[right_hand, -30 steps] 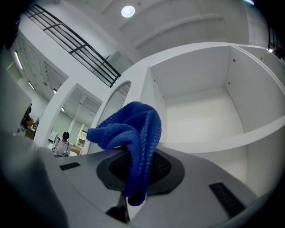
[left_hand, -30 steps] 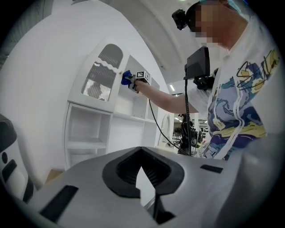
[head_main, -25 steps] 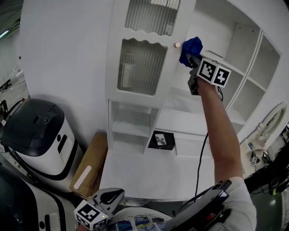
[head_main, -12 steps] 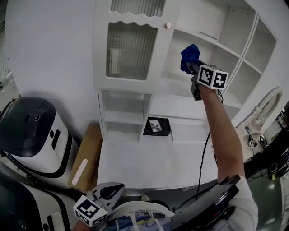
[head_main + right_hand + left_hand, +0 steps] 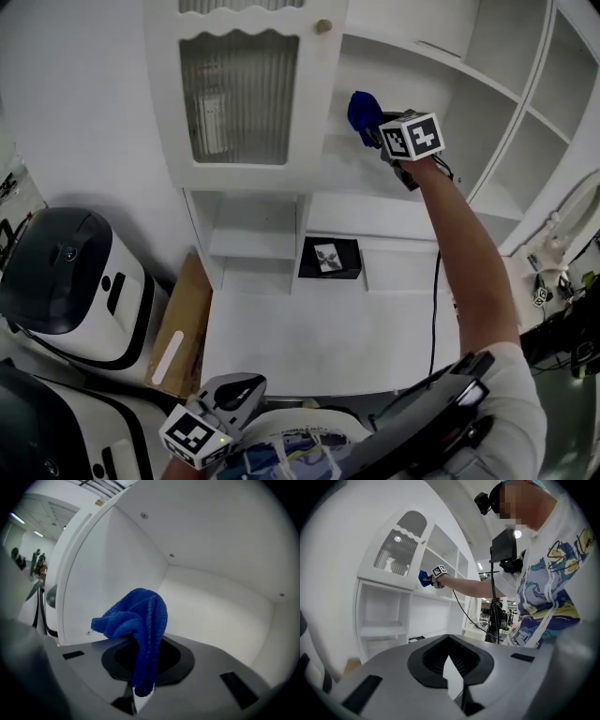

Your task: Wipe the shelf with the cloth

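**Right gripper**: your jaws are closed tight on the blue cloth. One end is pinched between them. The rest bunches up and forward past the tips, so a soft wad leads the hard parts. That hold makes sense, since the wad would meet the board before the jaws do.

**Position:** your arm is raised at long reach, and the gripper is aimed into the open upper compartment. The shelf board lies just below and ahead of the tips. The cloth looks clear of the board, though neither view settles whether it touches. The glass door stands to the gripper's left, and its knob sits above and left of the cloth.

**Left gripper**: the jaws are together with nothing between them. You hold it low by your body, well apart from the work, and it seems to have no part in this step.

**Judgement:** wiping has not yet begun. The next move calls for lowering the wad onto the board and sweeping along it.

**Risk:** only one end of the cloth is gripped, so drag on the board could tug it loose.
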The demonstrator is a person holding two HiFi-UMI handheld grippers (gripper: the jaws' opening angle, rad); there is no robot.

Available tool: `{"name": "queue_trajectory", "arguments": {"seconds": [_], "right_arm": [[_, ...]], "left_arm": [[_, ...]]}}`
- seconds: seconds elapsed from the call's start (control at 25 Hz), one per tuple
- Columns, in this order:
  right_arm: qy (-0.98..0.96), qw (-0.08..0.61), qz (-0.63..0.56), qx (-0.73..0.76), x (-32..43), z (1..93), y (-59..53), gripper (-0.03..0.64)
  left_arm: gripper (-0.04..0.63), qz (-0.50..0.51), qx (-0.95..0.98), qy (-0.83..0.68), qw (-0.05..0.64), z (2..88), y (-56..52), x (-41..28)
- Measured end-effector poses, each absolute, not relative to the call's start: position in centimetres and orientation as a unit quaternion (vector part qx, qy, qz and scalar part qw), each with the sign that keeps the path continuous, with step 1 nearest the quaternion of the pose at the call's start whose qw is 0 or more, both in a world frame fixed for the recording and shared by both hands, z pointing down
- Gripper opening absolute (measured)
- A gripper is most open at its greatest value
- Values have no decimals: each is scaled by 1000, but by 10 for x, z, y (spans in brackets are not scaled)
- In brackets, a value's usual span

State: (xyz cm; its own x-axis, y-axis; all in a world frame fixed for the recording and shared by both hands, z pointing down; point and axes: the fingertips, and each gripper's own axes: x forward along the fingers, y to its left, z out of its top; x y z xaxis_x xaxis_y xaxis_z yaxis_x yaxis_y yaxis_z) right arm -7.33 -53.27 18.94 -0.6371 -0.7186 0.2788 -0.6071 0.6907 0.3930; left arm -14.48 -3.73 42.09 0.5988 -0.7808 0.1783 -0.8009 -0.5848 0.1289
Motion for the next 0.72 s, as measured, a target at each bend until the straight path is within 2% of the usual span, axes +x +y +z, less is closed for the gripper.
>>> {"name": "queue_trajectory", "arguments": {"seconds": [0.28, 0.72], "right_arm": [[-853, 375, -241, 271, -121, 233, -568, 67], [-823, 455, -267, 209, -153, 283, -607, 67]], "left_arm": [[3, 57, 868, -481, 110, 421, -64, -141], [3, 59, 844, -516, 136, 429, -86, -130]]}}
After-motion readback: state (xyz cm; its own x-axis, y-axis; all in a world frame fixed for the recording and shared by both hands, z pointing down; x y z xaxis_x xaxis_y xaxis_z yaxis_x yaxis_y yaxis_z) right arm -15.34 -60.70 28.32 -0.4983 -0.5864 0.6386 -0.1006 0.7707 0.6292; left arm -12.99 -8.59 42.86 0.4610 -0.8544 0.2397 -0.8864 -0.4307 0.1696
